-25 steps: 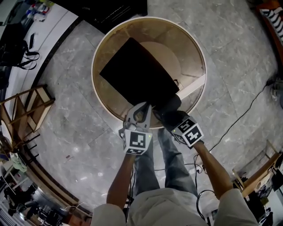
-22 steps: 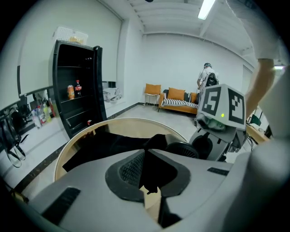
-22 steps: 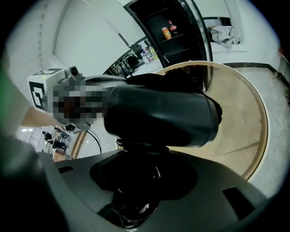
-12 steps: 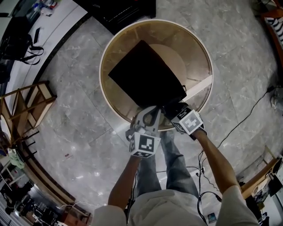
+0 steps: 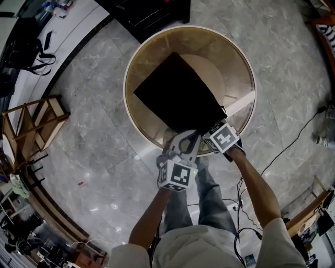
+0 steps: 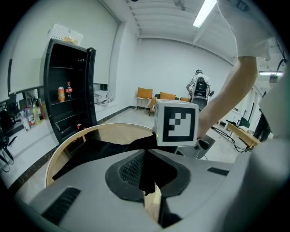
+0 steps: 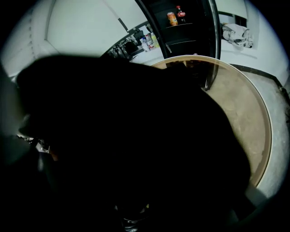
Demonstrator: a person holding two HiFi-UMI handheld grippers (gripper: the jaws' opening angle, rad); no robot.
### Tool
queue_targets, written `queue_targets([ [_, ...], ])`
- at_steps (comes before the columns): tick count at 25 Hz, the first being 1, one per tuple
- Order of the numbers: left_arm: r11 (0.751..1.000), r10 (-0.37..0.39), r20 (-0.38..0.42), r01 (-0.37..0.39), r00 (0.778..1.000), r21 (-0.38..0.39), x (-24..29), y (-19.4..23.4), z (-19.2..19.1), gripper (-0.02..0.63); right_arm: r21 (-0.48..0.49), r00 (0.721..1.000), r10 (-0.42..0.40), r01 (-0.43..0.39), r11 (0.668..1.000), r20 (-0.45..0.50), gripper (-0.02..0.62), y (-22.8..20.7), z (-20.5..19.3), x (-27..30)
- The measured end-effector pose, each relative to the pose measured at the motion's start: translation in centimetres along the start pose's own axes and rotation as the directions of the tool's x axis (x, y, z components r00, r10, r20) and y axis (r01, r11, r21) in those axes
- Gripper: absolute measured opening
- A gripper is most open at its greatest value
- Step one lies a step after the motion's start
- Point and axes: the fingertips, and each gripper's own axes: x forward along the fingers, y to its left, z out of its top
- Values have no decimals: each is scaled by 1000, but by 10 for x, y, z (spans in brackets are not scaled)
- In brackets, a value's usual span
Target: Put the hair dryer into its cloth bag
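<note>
**A:** What's the biggest thing here?

**B:** One round wooden table (image 5: pixel 236 67) with a raised rim, standing on a grey marble floor (image 5: pixel 89 152). Past its far edge is one black cabinet (image 5: pixel 152 13). In the left gripper view its shelves carry two drinks, an orange can (image 6: pixel 60 94) and a dark bottle (image 6: pixel 68 90).

**A:** And on the table?

**B:** One black cloth bag (image 5: pixel 178 99), lying flat. It runs from the middle of the table to the near edge, and its near corner reaches the rim.

**A:** How many grippers?

**B:** Two, side by side at that near edge, both at the bag's near end. The left gripper (image 5: pixel 188 136) has its jaws pinched together on a fold of the bag's black cloth. Its own view shows the cloth caught between the pads and hanging just below them.

**A:** And the right one?

**B:** The right gripper (image 5: pixel 215 131) sits just to the right of the left one, with its front end pushed into the bag's edge. Black cloth fills nearly all of its own view, and only the table's right rim shows past it. I cannot tell whether its jaws are apart or closed on something.

**A:** Where is the hair dryer?

**B:** I cannot make it out in any view. Everything in front of the right gripper is black.
</note>
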Motion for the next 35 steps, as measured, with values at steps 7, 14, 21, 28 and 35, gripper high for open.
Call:
queue_targets([
  [7, 998, -50, 34, 51, 998, -25, 0, -11, 10, 43, -15, 999, 1, 0, 1000, 39, 210, -5, 22, -3],
  [14, 991, -93, 80, 100, 992, -91, 2, -9, 11, 41, -103, 1000, -1, 2, 995, 9, 215, -10, 25, 4],
  [21, 981, -109, 87, 121, 990, -149, 2, -12, -10, 40, -161, 996, -53, 41, 986, -71, 219, -14, 10, 21],
  [28, 977, -93, 80, 106, 993, -186, 4, -8, -22, 40, -195, 991, -93, 73, 978, -99, 222, -18, 10, 27],
  [35, 974, -85, 82, 100, 993, -203, 3, -6, -27, 40, -242, 994, -91, 74, 967, -57, 313, -15, 10, 24],
])
